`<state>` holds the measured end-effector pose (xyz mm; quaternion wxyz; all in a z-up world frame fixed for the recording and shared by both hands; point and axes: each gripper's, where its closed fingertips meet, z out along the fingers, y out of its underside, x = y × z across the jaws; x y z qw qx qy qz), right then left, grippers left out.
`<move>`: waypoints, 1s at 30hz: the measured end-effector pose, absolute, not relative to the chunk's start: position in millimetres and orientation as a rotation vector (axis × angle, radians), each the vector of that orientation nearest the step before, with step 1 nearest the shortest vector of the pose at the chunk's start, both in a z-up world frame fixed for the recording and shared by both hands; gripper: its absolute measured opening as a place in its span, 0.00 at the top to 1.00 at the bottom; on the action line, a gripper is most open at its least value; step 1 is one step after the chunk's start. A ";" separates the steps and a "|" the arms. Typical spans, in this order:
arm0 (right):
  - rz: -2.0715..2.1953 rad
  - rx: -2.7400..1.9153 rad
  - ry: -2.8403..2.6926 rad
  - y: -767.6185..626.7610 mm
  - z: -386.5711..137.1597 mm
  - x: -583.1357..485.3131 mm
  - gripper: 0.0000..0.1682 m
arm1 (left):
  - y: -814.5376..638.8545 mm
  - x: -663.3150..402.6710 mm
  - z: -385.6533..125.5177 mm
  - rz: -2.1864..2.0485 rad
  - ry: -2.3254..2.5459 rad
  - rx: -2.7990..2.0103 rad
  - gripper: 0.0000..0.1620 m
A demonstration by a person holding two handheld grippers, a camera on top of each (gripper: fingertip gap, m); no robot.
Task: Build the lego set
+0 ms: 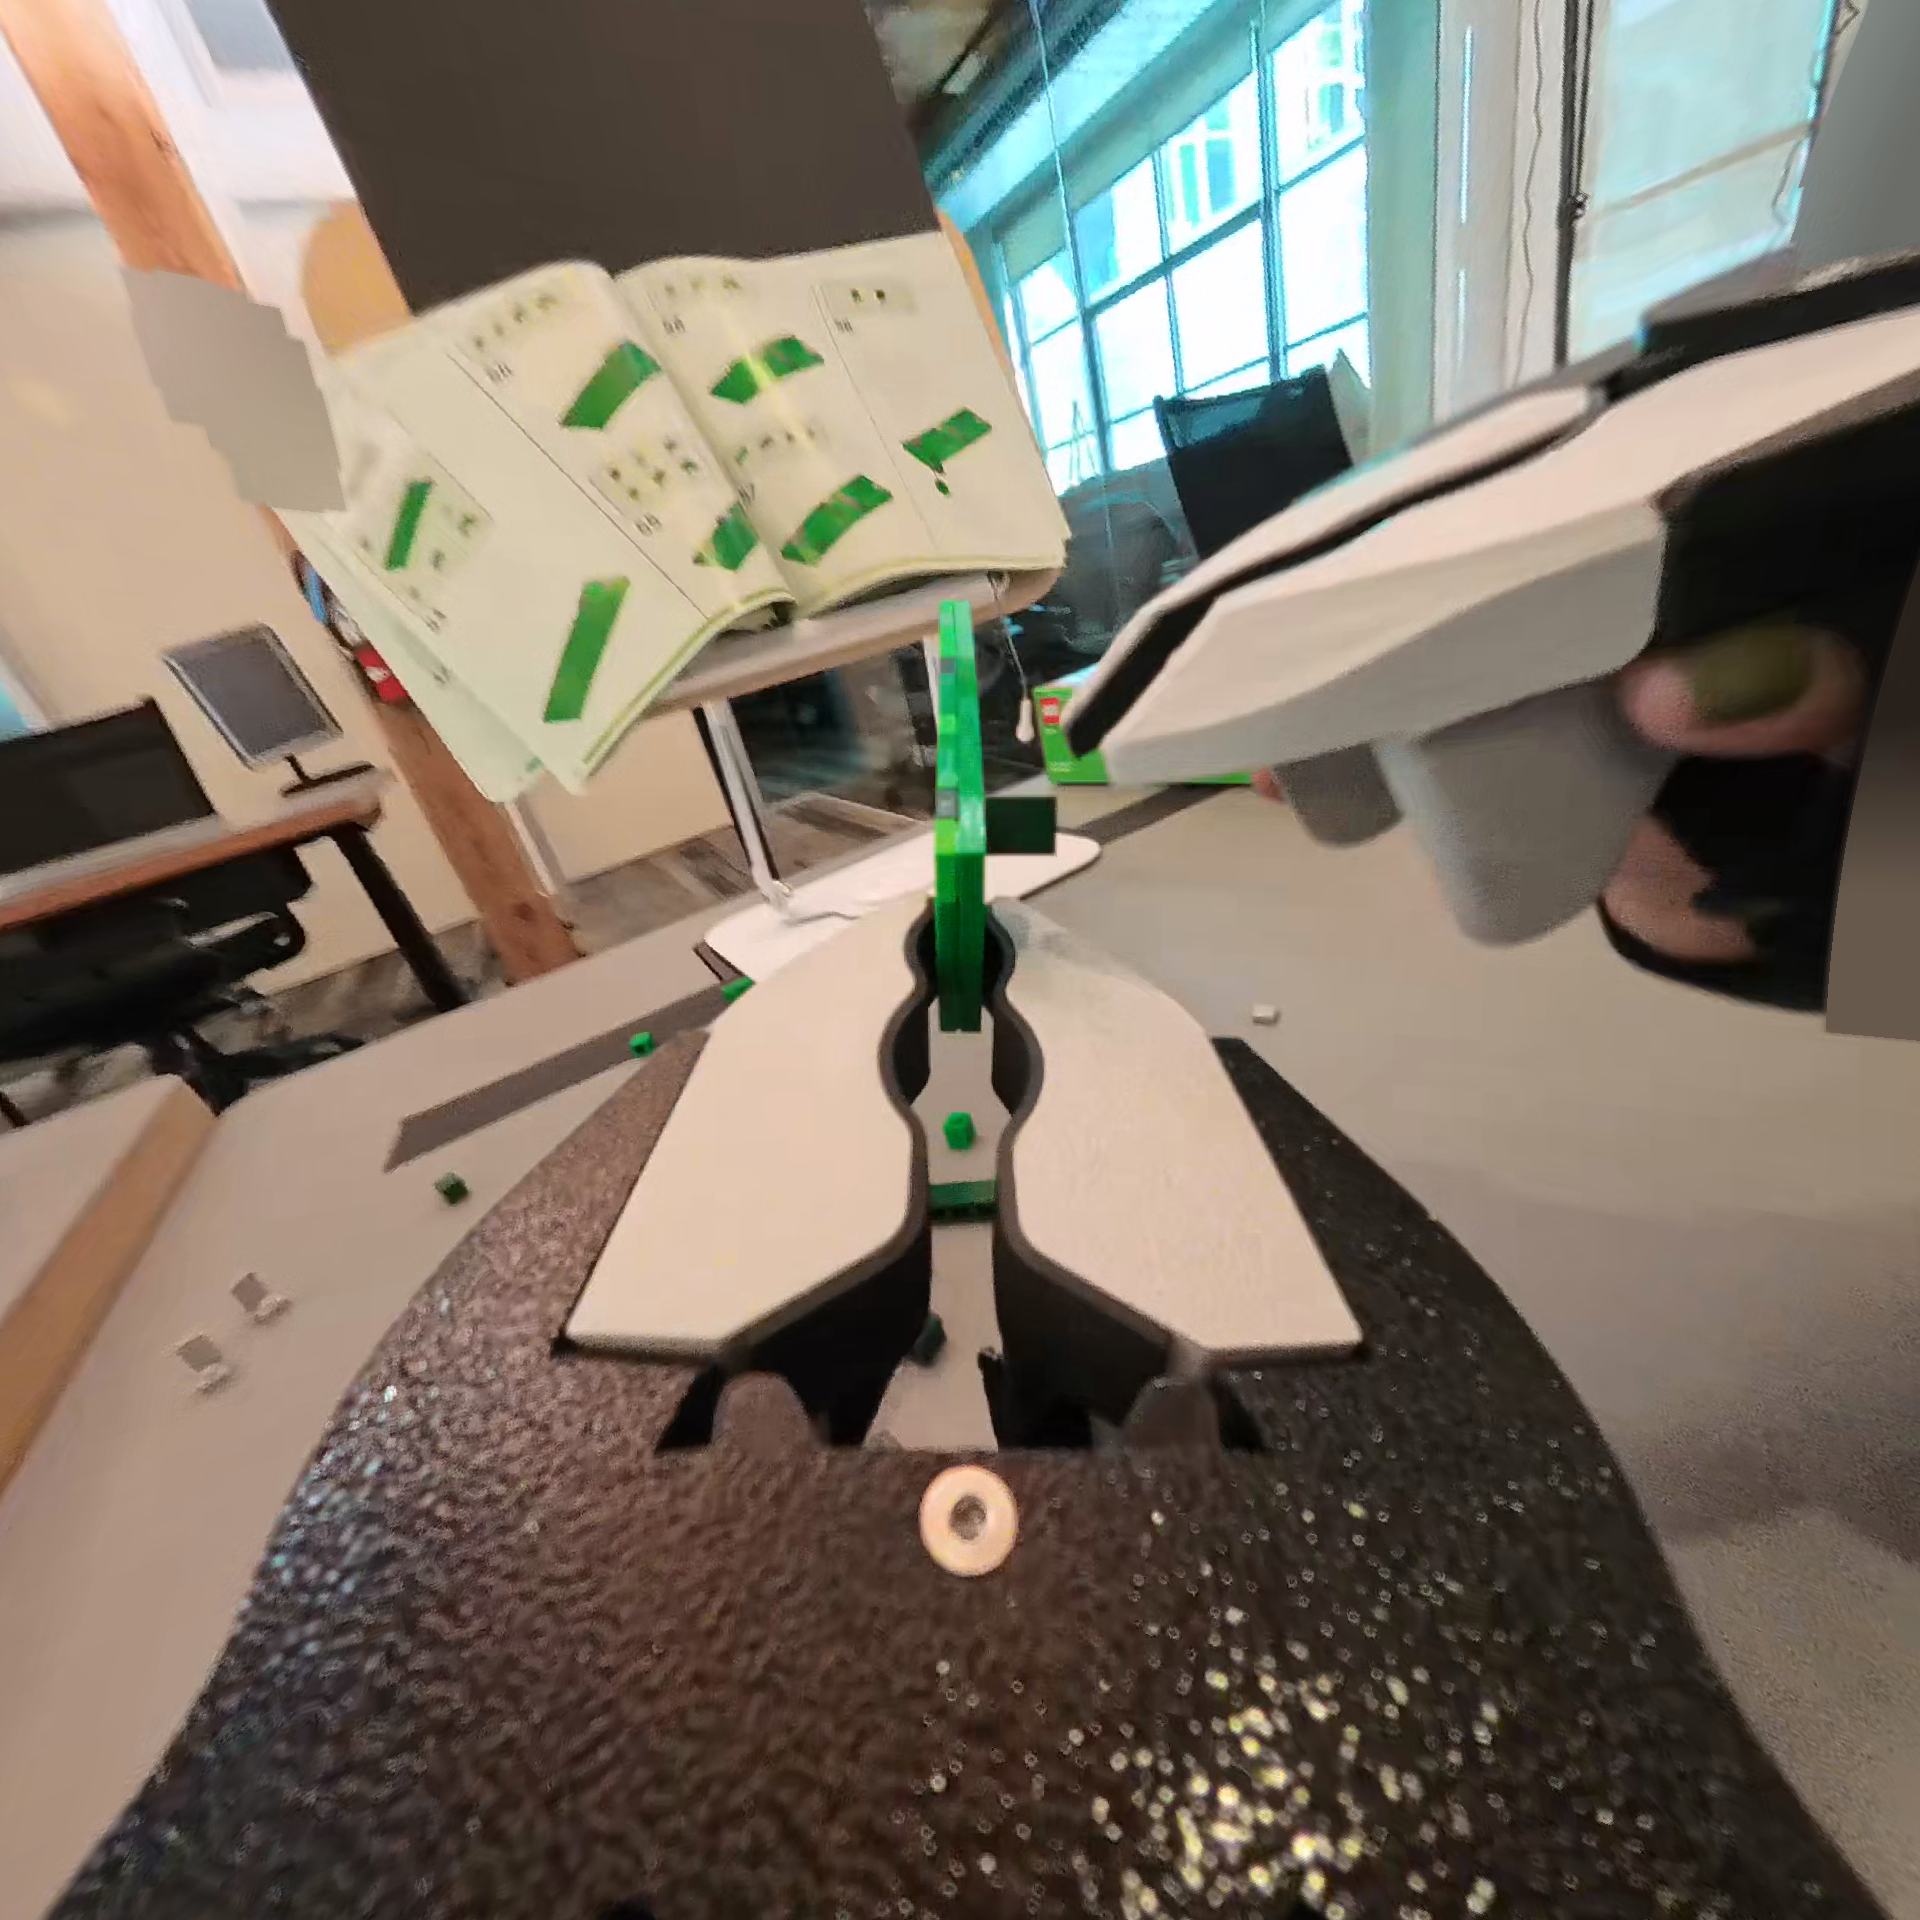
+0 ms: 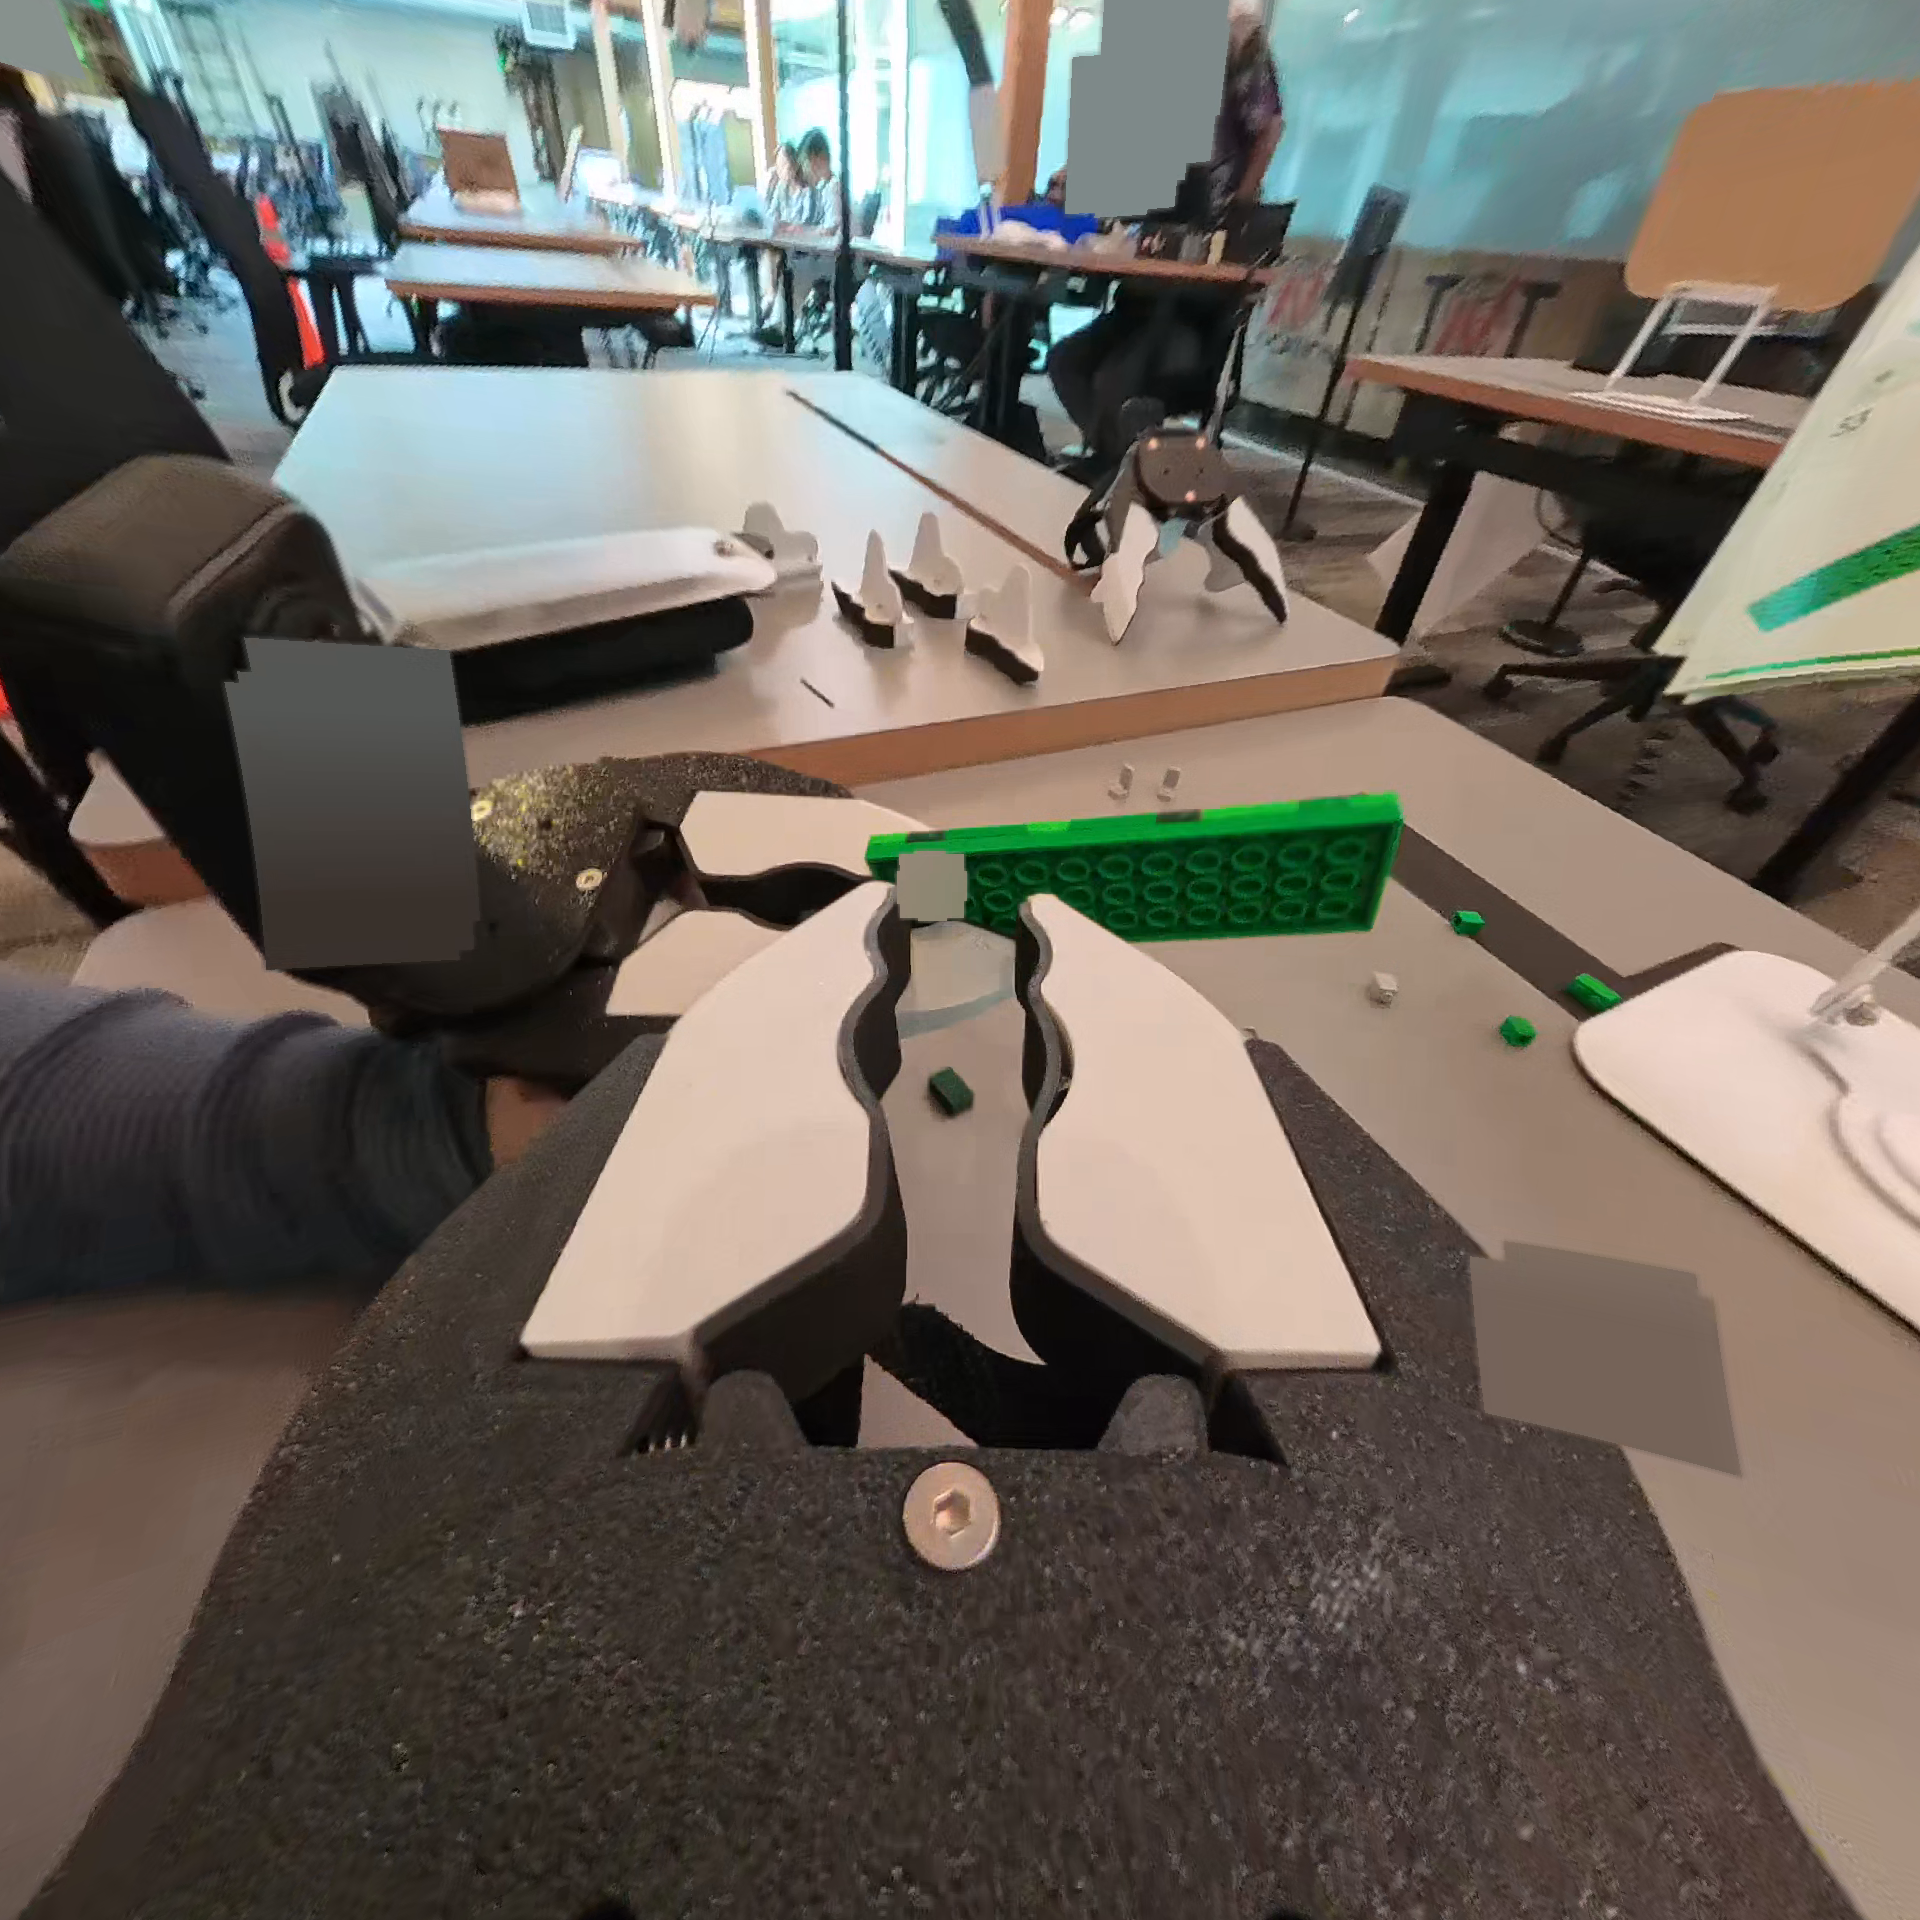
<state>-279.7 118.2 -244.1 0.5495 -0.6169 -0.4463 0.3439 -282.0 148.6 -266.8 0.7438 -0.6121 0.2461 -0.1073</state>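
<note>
While left tool (image 1: 958, 961) clamps green plate (image 1: 956, 790) edge-on, right tool (image 2: 951, 914) gapes empty just beside it.

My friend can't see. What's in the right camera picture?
The left gripper holds a green plate on edge over a grey table. The right gripper is open, empty, near it. Small green bricks lie loose.
</note>
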 end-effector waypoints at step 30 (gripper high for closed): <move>0.543 -1.367 -1.110 117.0 -249.3 -291.1 0.96 | 148.7 -280.2 -268.9 -0.229 0.563 -1.369 0.96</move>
